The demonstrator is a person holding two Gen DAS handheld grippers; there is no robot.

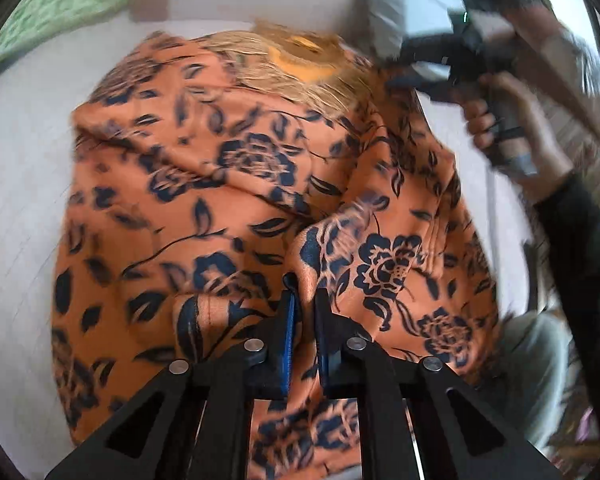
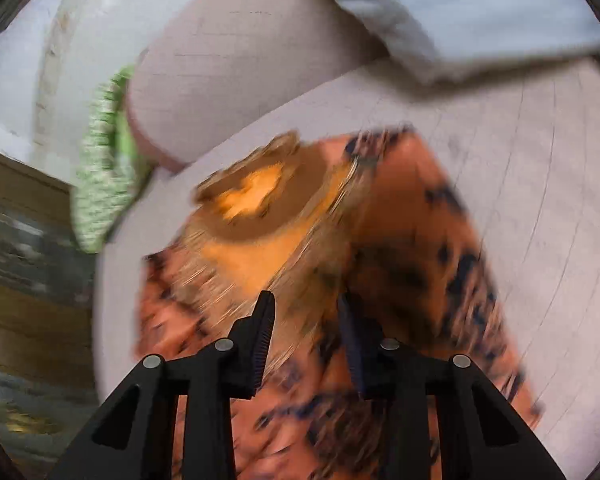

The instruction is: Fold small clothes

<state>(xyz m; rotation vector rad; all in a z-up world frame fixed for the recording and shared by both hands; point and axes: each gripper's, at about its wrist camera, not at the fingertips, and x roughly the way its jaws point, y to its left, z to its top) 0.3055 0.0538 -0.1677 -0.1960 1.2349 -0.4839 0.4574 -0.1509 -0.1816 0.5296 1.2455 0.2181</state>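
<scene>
An orange garment [image 1: 236, 168] with a dark blue flower print lies crumpled on a pale sheet [image 1: 16, 168]. Its gold embroidered neck part [image 1: 300, 56] is at the far side. My left gripper [image 1: 304, 292] is shut on a raised fold of the garment near its front edge, with cloth pinched between the pads. In the right wrist view, which is blurred, my right gripper [image 2: 308, 304] hangs over the garment [image 2: 400, 240] just short of the neck part [image 2: 252, 200]. Its jaws stand apart with nothing pinched. A hand [image 1: 500, 120] holds that gripper [image 1: 416, 76] at the garment's far right.
A green patterned pillow [image 1: 60, 8] [image 2: 100, 184] lies at the far left. A pale pink cushion [image 2: 240, 60] and a light grey cloth [image 2: 460, 12] sit behind the garment. A wooden floor [image 2: 20, 280] shows past the sheet's left edge. A dark sleeve [image 1: 580, 240] is at the right.
</scene>
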